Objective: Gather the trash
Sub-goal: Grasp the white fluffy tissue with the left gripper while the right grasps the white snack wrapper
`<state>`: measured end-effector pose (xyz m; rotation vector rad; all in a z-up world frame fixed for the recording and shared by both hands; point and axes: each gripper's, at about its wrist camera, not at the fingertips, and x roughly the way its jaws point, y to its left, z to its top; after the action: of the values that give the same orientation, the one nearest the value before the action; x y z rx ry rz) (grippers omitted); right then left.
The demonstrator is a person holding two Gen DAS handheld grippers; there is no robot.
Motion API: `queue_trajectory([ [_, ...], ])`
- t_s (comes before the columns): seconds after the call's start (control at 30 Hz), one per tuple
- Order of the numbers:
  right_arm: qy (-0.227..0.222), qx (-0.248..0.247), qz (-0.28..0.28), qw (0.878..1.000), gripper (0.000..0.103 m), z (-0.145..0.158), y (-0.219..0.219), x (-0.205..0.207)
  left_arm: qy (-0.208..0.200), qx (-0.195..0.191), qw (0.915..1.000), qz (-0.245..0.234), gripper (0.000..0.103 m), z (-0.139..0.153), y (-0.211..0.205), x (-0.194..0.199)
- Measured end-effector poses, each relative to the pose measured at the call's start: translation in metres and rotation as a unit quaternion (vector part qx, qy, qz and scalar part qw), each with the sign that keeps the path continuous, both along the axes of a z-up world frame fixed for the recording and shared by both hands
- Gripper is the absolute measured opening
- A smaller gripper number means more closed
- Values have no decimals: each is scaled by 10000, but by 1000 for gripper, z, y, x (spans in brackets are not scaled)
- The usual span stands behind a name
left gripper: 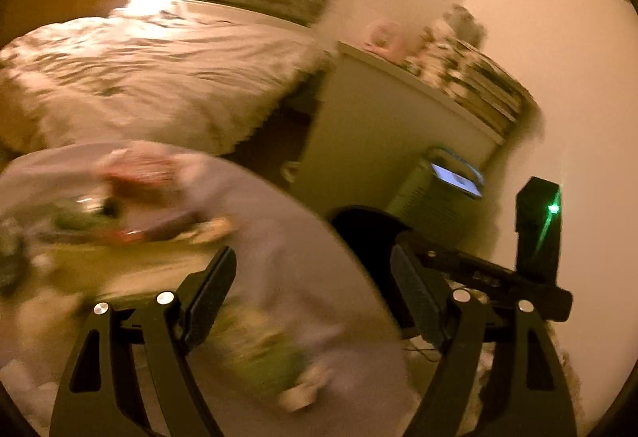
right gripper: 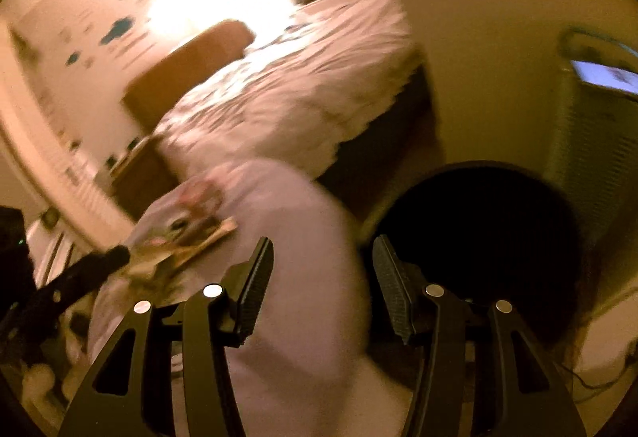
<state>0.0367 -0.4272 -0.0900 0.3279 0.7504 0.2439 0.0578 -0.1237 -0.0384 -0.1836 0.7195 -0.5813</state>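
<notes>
Both grippers, left (left gripper: 311, 301) and right (right gripper: 323, 285), hang released, empty, between pickups; next: reach table (left gripper: 303, 237) wrappers (left gripper: 131, 178), then bin (right gripper: 478, 237)

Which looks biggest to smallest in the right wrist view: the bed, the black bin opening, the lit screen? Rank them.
1. bed, widest spread across the picture.
2. black bin opening, a large dark circle, but it sits close to the camera, so its true size against the bed is unsure.
3. lit screen, a small strip at the edge.
</notes>
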Motion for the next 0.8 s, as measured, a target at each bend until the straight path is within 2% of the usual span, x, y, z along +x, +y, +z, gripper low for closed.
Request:
queue_trajectory([
  [0.13, -150, -318, 991, 9945, 53, 15, 61, 8, 16, 262, 9984, 504, 79, -9, 58, -5],
  [0.23, -363, -616, 1665, 9834, 70, 31, 109, 12, 112, 584, 9943, 885, 79, -23, 99, -6],
  [0.27, -452, -724, 1864, 9788, 71, 35, 125, 12, 155, 653, 9933, 936, 79, -27, 108, -5],
  [0.4, -667, -1455, 2587, 9526, 71, 43, 200, 23, 307, 1011, 9892, 1017, 79, -44, 130, 3],
  [0.53, -672, -2181, 3050, 9246, 70, 34, 255, 28, 388, 1135, 9882, 957, 79, -56, 139, 8],
  [0.67, -410, -2736, 3225, 9052, 61, 15, 282, 38, 548, 1323, 9856, 897, 79, -70, 143, 13],
  [0.7, -375, -2815, 3240, 9024, 59, 11, 286, 40, 567, 1347, 9853, 886, 79, -72, 143, 14],
  [0.8, -211, -2981, 3172, 9001, 45, -1, 289, 47, 585, 1308, 9860, 850, 78, -75, 145, 17],
])
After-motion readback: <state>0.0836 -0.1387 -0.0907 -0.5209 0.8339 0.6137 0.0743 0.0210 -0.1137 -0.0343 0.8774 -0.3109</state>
